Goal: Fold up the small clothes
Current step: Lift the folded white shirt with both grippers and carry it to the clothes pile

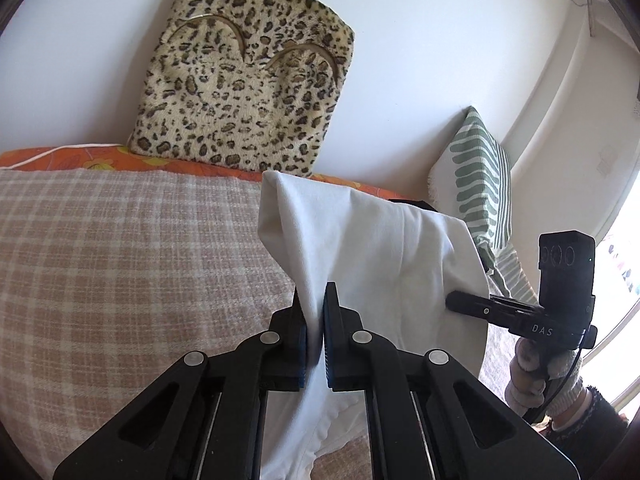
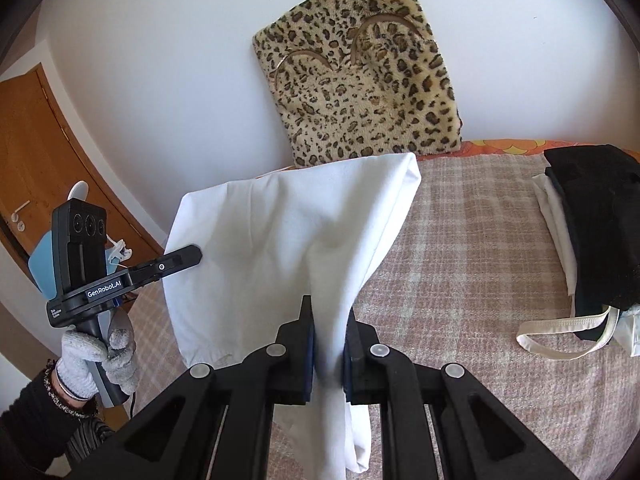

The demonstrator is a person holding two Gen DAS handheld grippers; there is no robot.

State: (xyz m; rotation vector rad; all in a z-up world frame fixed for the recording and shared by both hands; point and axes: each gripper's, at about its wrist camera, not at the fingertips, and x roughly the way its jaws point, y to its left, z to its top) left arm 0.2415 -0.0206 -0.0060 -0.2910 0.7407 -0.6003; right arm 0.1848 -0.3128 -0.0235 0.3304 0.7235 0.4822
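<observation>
Above the checked blanket we hold a white garment up in the air, one gripper on each side of it. L gripper is clamped down on a bunched fold of the cloth, pads nearly meeting w/ fabric pinched between. R gripper is likewise closed tight on its own gathered edge. From each wrist view the other tool shows too: the R one nips the garment's far side at the right of the left view, and the L one does the same at the left of the right view.

The garment hangs between both grips, top edge running roughly across from one tool to the other, and the rest drops down toward the bed. Its lower hem trails below the jaws; we can't tell for sure whether it touches the blanket, as the gripper bodies hide that part.

Relation that matters next: the cloth's long axis lies across, grip to grip, and the free length hangs below and slightly toward us. Both hands are equally placed, neither nearer, so we judge the fold needs both moving together, prob. laying the hanging part onto the blanket in front.

Off to the R on the bed sits a pile of dark and white clothes, well apart from the held piece. A leopard-print cushion leans on the wall behind, a green-striped pillow beside it.
</observation>
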